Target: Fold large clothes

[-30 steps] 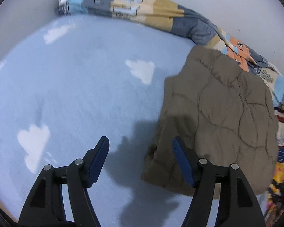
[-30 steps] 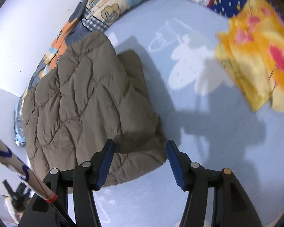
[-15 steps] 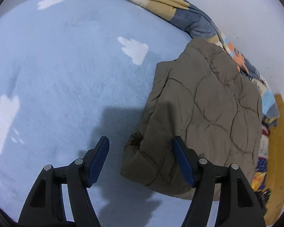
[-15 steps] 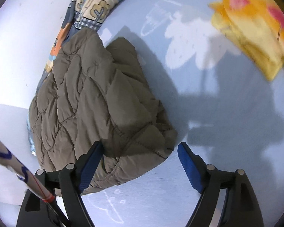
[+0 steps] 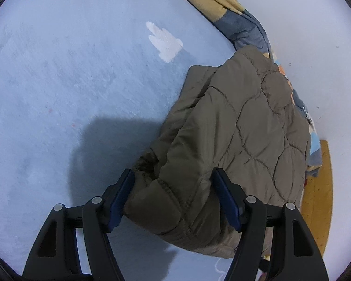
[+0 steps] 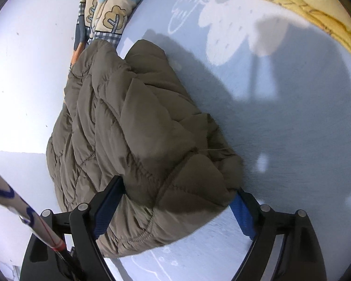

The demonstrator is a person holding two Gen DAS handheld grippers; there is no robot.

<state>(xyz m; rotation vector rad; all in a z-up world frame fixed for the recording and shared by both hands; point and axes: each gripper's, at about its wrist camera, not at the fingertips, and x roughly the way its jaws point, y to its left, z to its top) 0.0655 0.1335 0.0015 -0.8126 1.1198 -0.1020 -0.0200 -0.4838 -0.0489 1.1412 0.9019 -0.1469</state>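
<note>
Your folded brown quilted jacket (image 5: 234,126) lies on the blue bed cover (image 5: 70,82); your left gripper (image 5: 175,201) straddles one corner, part-open; your right gripper (image 6: 177,208) is opening around another corner.

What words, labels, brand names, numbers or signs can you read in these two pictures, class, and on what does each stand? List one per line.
None can be read.
Quilted brown jacket: no label or brand shows.
Patterned blanket: only drawn trees and checks, no letters.
Blue sheet: white cloud shapes, no words.
Yellow cloth: faint lines, too blurred to read.
</note>
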